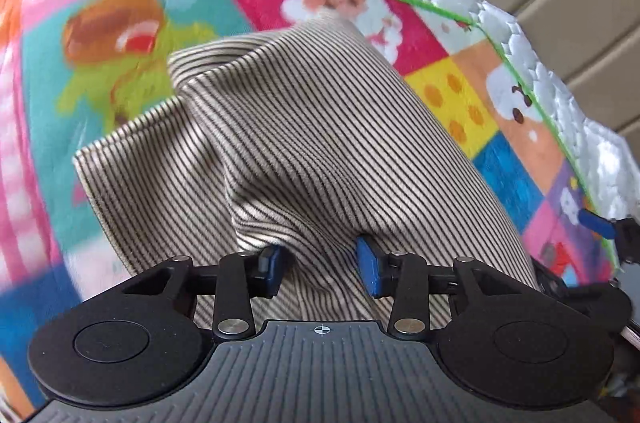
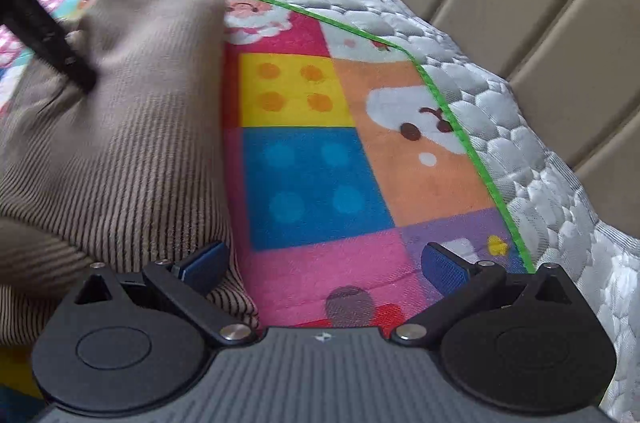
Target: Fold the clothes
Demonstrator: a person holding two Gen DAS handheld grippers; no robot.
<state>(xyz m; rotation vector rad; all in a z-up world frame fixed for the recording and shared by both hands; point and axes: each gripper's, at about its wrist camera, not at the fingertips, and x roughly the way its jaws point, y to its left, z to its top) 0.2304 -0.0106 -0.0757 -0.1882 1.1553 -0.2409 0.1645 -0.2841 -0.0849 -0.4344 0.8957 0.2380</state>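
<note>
The striped garment (image 1: pixel 304 143) lay bunched on the colourful play mat (image 2: pixel 312 175) over a quilted white cover (image 2: pixel 520 127); the left gripper (image 1: pixel 324 263) had a fold between its parted pads, not visibly pinched; the right gripper (image 2: pixel 324 263) stood wide, released, at the garment's edge.
</note>
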